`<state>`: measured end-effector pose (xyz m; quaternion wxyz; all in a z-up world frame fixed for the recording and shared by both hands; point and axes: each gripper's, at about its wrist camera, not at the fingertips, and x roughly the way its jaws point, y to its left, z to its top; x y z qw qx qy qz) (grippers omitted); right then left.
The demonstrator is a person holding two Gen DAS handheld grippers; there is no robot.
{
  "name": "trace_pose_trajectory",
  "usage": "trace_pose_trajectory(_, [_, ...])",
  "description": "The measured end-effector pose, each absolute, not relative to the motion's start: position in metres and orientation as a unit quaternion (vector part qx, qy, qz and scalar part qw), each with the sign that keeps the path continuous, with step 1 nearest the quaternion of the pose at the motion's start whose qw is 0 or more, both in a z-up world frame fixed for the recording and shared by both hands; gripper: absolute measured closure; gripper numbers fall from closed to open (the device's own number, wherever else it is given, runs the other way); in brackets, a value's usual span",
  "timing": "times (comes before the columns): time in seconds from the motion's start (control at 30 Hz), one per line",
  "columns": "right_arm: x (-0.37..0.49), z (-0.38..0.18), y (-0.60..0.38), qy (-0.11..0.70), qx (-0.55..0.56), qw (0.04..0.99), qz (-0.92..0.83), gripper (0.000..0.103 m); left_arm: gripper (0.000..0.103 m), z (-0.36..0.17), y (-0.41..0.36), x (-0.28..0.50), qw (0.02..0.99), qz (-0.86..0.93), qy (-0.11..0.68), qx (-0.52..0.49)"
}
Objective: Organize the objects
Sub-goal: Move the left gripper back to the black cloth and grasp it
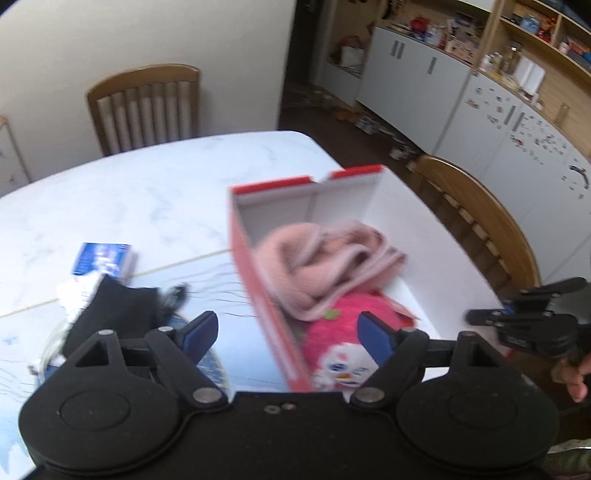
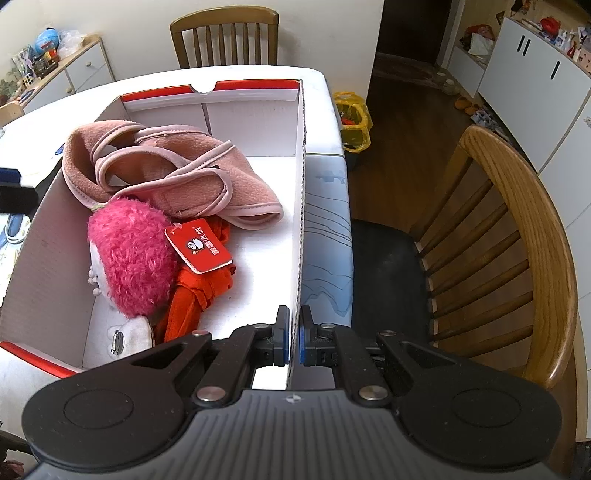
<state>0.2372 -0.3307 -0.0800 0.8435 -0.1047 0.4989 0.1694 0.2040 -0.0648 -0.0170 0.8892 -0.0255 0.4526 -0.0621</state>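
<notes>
A red and white cardboard box (image 1: 258,291) (image 2: 301,206) stands on the table's right side. It holds a pink fleece garment (image 1: 325,254) (image 2: 166,170), a pink plush toy (image 1: 340,339) (image 2: 129,254) with a red tag (image 2: 199,245), and an orange cloth (image 2: 199,291). My right gripper (image 2: 293,339) is shut on the box's right wall near its front corner. My left gripper (image 1: 286,332) is open, straddling the box's left wall above the plush toy. The right gripper also shows at the right edge of the left wrist view (image 1: 480,316).
A blue and white small box (image 1: 103,260), a black cloth (image 1: 110,314) and other clutter lie on the table (image 1: 147,199) left of the box. Wooden chairs stand behind the table (image 2: 225,35) and to its right (image 2: 517,240). White cabinets (image 1: 424,81) line the far wall.
</notes>
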Motion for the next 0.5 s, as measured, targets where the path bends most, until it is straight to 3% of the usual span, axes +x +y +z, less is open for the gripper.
trace_pose_trajectory(0.23, [0.237, -0.076, -0.326, 0.492, -0.113, 0.848, 0.162, 0.098, 0.015, -0.018, -0.019, 0.211, 0.892, -0.009, 0.451, -0.029])
trace_pose_trajectory(0.3, [0.237, -0.077, -0.325, 0.492, -0.115, 0.848, 0.159, 0.098, 0.003, -0.021, -0.005, 0.214, 0.892, 0.006, 0.451, -0.030])
trace_pose_trajectory(0.5, [0.237, -0.078, -0.323, 0.494, -0.116, 0.849, 0.148, 0.098, 0.001, -0.039, 0.034, 0.227, 0.888, 0.045, 0.456, -0.037])
